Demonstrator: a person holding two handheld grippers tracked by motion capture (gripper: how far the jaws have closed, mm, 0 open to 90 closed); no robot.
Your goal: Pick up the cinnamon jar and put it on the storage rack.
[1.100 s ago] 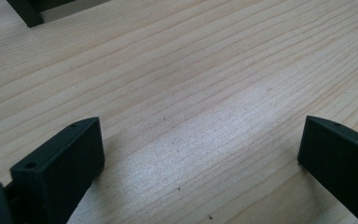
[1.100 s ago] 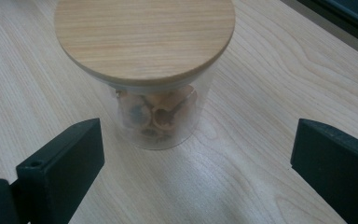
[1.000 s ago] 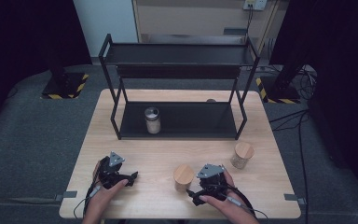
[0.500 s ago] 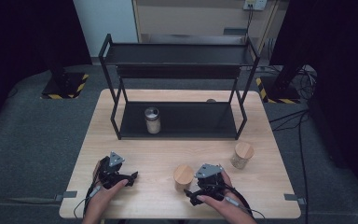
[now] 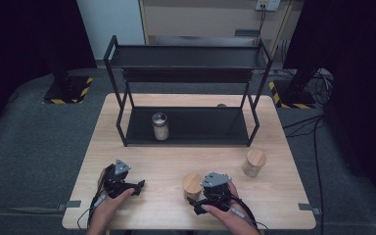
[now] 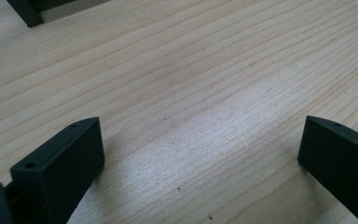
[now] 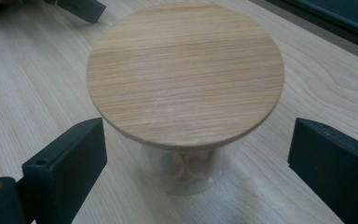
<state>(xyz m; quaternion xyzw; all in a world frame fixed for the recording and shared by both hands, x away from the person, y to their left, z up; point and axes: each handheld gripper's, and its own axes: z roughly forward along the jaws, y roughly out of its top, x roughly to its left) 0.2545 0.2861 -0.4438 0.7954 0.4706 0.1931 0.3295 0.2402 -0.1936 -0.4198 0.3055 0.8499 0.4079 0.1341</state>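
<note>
High view: a wooden table (image 5: 142,147) carries a black 2-tier rack (image 5: 186,73) across the upper centre. A metal-lidded glass jar (image 5: 160,126) stands on the rack's lower shelf, left of centre. A small brown item behind the rack at upper right of the tabletop is too small to identify. At lower centre stands the wooden-lidded glass jar (image 5: 192,185), just left of the right gripper (image 5: 199,203); the gripper's body and the hand cover its jaws, so their spread cannot be read here. A 2nd wooden-lidded jar (image 5: 254,162) stands at right, apart from both. The left gripper (image 5: 136,186) rests at lower left, its jaws also hard to make out.

Left gripper view: both jaws stand spread wide over bare wood, nothing between them. The right jaw is cut off by the frame edge. A rack foot (image 6: 25,11) shows at upper left.

Right gripper view: the wooden-lidded glass jar (image 7: 185,74) sits centre frame between the jaws. The jaws have just been closing, yet both pads remain clear of the glass. The round, pale-grained lid hides most of the body; pale contents low inside are blurred.
</note>
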